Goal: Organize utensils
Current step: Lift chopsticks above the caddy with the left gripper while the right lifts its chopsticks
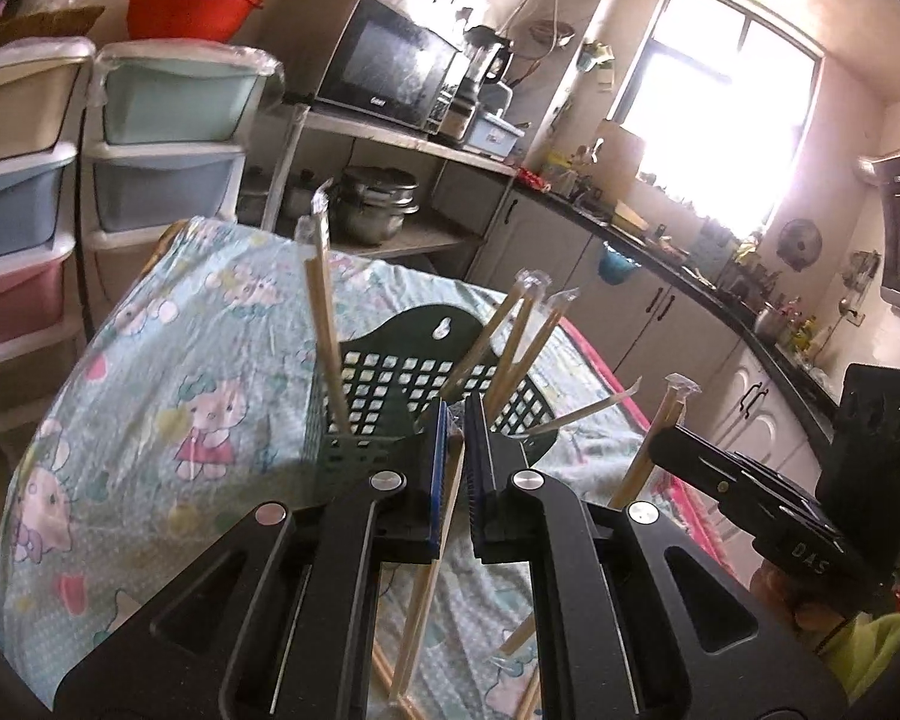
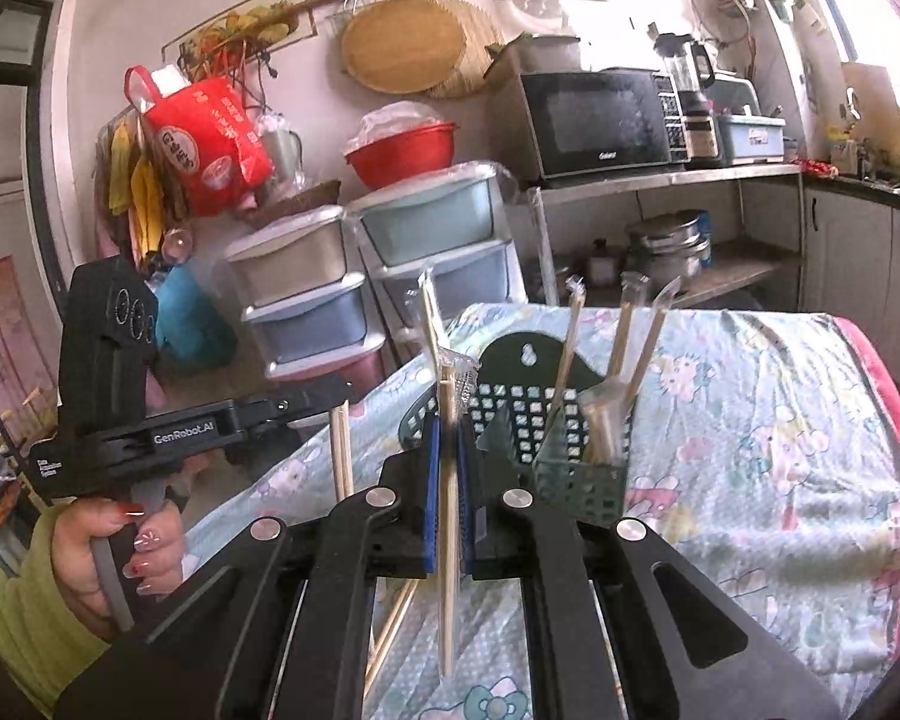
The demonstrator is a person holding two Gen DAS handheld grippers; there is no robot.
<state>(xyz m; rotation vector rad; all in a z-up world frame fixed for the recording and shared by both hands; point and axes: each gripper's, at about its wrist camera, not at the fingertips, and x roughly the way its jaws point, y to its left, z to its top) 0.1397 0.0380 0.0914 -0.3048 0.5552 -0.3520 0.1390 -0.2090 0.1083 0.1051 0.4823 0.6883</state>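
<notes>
Holding one wrapped chopstick pair per gripper right now, both pinched tight and lifted off the cloth-covered counter (image 2: 750, 420). Left gripper (image 1: 457, 420) clamped narrow on its pair (image 1: 432, 570), which hangs down steeply below the pads with barely anything poking out on top. Right gripper (image 2: 448, 450) same deal, squeezed on its pair (image 2: 447, 540) around mid-length, wrapper end sticking up above the pads. Holder (image 2: 576, 456) sitting just ahead on the cloth, already stuffed with a handful of wrapped pairs leaning every which way. More loose pairs (image 2: 390, 630) lying on the cloth underneath.

Stuff that could go sideways, just guessing from the look of it:

- Slick plastic wrappers plus a skinny pinch, so could easily pivot or slide out mid-carry, especially the left one gripped so near its top.
- Long dangling ends likely to snag the holder rim or knock the leaning pairs already inside on the way in.
- Holder looks light and sits on soft, wrinkly cloth, so a sideways bump could probably tip it and spill the lot.
- Both grippers heading for the same small opening, so decent chance of clashing if going in together. Better one at a time.
</notes>
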